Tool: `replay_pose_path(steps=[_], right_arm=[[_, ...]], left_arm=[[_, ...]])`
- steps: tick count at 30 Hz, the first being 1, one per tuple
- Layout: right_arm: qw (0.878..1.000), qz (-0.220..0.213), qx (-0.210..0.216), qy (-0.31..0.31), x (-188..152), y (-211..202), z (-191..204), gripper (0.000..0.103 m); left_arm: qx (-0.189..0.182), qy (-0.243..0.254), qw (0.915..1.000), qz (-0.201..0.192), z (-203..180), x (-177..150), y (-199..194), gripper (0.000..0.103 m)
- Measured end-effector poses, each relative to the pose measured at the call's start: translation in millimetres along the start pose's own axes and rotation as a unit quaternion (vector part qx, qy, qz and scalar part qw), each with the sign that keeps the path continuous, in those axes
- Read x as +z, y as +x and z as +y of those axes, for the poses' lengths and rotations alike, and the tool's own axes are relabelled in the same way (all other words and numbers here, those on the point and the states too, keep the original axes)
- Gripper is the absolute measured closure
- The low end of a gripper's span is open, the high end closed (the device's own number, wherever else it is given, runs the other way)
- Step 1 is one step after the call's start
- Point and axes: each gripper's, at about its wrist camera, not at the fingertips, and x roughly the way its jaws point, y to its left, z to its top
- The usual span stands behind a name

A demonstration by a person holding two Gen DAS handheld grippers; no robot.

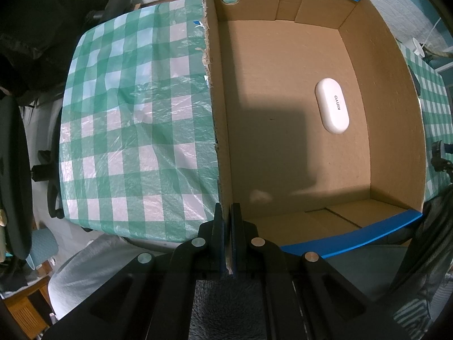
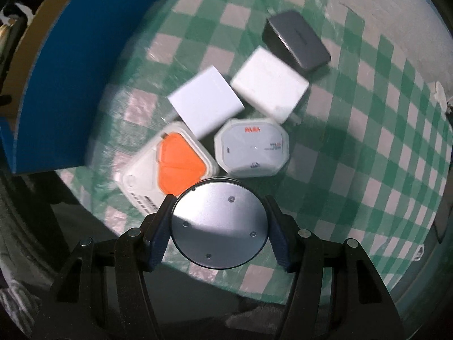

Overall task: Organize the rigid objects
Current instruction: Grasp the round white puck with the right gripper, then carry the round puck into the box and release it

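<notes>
Both grippers busy, box and disc

My left gripper (image 1: pixel 228 218) pinches the cardboard box (image 1: pixel 218 130) wall; right gripper (image 2: pixel 219 223) clamps the grey disc (image 2: pixel 219 222), chargers at 12 o'clock

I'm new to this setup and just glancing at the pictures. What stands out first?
The open cardboard box fills the left wrist view, a lone white oval case on its floor and the left gripper clamped on its wall. In the right wrist view, the right gripper holds a grey round disc before a cluster of small devices, one with an orange face.
</notes>
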Motion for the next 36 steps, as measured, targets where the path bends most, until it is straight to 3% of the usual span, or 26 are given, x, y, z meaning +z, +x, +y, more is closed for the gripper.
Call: replay_pose_path(steps=[11,20,28,36], right_arm=[[0.998,-0.044,0.018,-0.048,18.1,-58.6,40.8,0.041],[0.991,-0.075,0.037,-0.100,55.3,-98.2,104.0,0.041],[0.987,-0.081,0.042,-0.131,86.7,-93.2,157.7,0.041],[0.988,-0.061,0.034,-0.138,100.5,-62.7,181.7,0.041]], left_arm=[[0.003,0.004,1.0000,0.001,-1.5,1.1,-0.7,0.100],[0.003,0.005,1.0000,0.002,-0.8,1.2,-0.6,0.099],[0.003,0.007,1.0000,0.001,0.5,1.4,-0.6,0.099],[0.003,0.010,0.9999,0.001,0.7,1.1,0.0,0.099]])
